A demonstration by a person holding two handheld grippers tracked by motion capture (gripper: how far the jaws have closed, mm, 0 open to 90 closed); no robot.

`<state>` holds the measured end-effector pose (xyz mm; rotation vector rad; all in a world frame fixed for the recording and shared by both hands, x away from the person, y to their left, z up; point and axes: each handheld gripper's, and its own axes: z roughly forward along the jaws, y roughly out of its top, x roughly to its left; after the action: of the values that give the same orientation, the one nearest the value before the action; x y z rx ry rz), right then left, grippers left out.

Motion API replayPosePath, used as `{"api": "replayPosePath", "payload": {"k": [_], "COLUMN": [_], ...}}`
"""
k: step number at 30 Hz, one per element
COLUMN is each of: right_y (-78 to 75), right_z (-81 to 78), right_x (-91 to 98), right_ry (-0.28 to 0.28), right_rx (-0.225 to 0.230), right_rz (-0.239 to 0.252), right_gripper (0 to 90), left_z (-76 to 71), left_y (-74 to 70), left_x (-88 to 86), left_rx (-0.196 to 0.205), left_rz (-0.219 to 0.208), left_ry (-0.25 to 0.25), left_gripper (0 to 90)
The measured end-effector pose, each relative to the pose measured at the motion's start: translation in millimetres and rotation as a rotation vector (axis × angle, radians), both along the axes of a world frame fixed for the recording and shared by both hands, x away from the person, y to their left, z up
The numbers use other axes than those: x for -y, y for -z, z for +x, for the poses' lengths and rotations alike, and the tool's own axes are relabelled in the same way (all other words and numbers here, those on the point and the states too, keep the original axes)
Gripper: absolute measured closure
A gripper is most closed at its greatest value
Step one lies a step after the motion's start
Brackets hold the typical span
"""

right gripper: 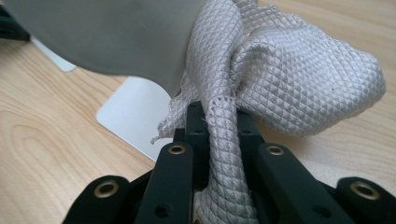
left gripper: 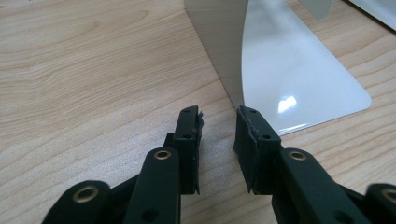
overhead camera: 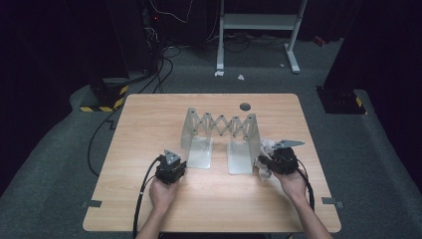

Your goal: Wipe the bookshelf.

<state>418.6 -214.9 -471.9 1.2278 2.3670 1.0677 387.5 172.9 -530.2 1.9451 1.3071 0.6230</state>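
Table [overhead camera: 149, 124]: light wood-grain top, rectangular, standing on grey carpet; a small dark round insert [overhead camera: 245, 106] sits near its far edge.

Folding rack [overhead camera: 221, 130]: pale metal, two upright end plates joined by a zigzag scissor lattice, each end with a flat base plate lying on the table. It stands at the middle of the table, between the two grippers. In the left gripper view the left end's upright wall and glossy base plate [left gripper: 299, 88] lie just ahead of the jaws.

Cloth [right gripper: 299, 79]: off-white, diamond-textured weave, bunched into a loose wad. It sits at the right end of the rack, against the upright plate [right gripper: 107, 37], and in the high view shows as a pale lump [overhead camera: 265, 149] beside the right gripper.

Right gripper [right gripper: 219, 126]: held in the person's right hand, jaws pinching a twisted fold of the cloth between them.

Left gripper [left gripper: 218, 123]: held in the person's left hand, near the rack's left base plate; jaws set narrowly apart with bare tabletop between them, gripping nothing.
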Motion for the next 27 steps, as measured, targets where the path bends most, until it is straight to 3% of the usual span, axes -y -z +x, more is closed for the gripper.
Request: {"api": "replayPosePath", "payload": {"k": [19,23,27], "right_y": [-62.9,-57.5,-39.8], "right_z": [-14.5,-15.9,-14.4], "right_x": [-5.7,-7.4,-10.9], "right_ry": [-0.064,-0.068,-0.074], "right_rx": [0.129,0.121,0.089], "right_rz": [0.032,0.027,0.006], "right_gripper": [81.6,81.6,81.6], "left_z": [0.1,0.0,0.2], "left_y": [0.0,0.0,-0.1], "left_x": [-0.2,0.3,0.6], "left_rx": [0.0,0.001,0.001], "left_rz": [0.0,0.001,0.001], "left_ry": [-0.001,-0.003,-0.003], "left_gripper": [70.0,70.0,71.4]}}
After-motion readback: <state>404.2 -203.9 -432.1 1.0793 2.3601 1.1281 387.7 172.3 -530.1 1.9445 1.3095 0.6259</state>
